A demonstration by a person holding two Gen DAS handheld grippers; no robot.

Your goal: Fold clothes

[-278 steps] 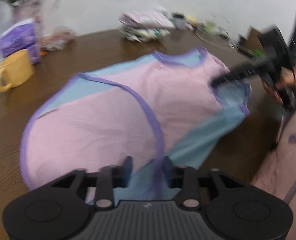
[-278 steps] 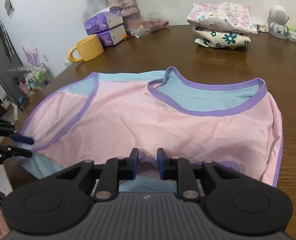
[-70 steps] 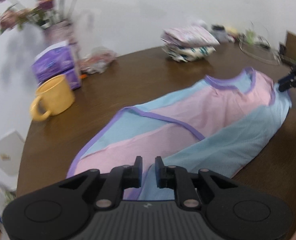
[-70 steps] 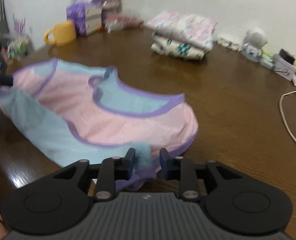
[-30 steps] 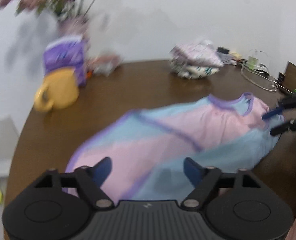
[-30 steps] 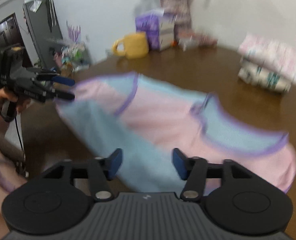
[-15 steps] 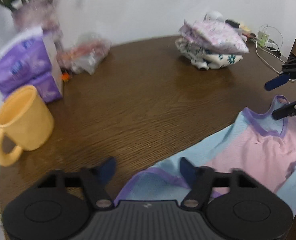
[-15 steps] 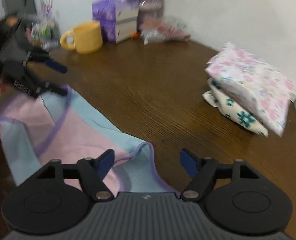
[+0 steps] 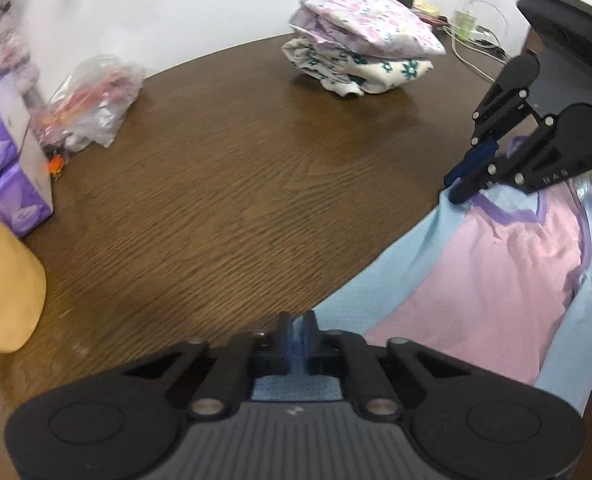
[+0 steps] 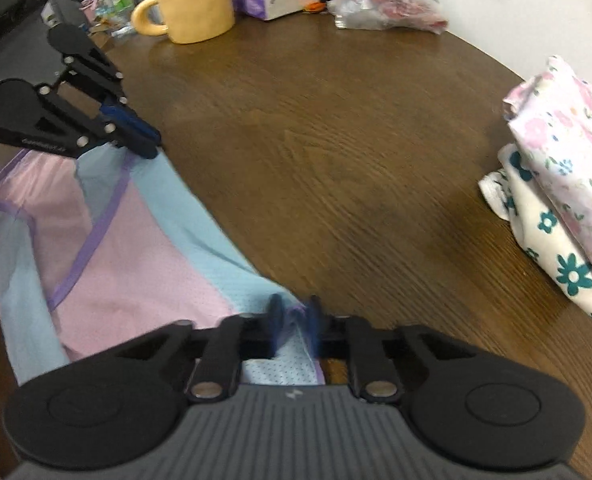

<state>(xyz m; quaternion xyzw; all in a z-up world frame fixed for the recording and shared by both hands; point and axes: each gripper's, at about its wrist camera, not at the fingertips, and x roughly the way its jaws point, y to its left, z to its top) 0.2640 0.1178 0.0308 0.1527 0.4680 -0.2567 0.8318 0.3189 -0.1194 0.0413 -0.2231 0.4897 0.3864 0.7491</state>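
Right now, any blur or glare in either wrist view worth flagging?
Left wrist view: mild motion blur, worst at the left edge on the yellow mug; the folded floral stack is fairly sharp; faint sheen on the table. Right wrist view: softer, smeared wood grain, blurred right tool tips on the pink-and-blue shirt. Fisheye bends both.

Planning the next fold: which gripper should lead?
Neither clearly. The left gripper and right gripper each pinch the far blue edge of the pink and blue shirt; probably move together.
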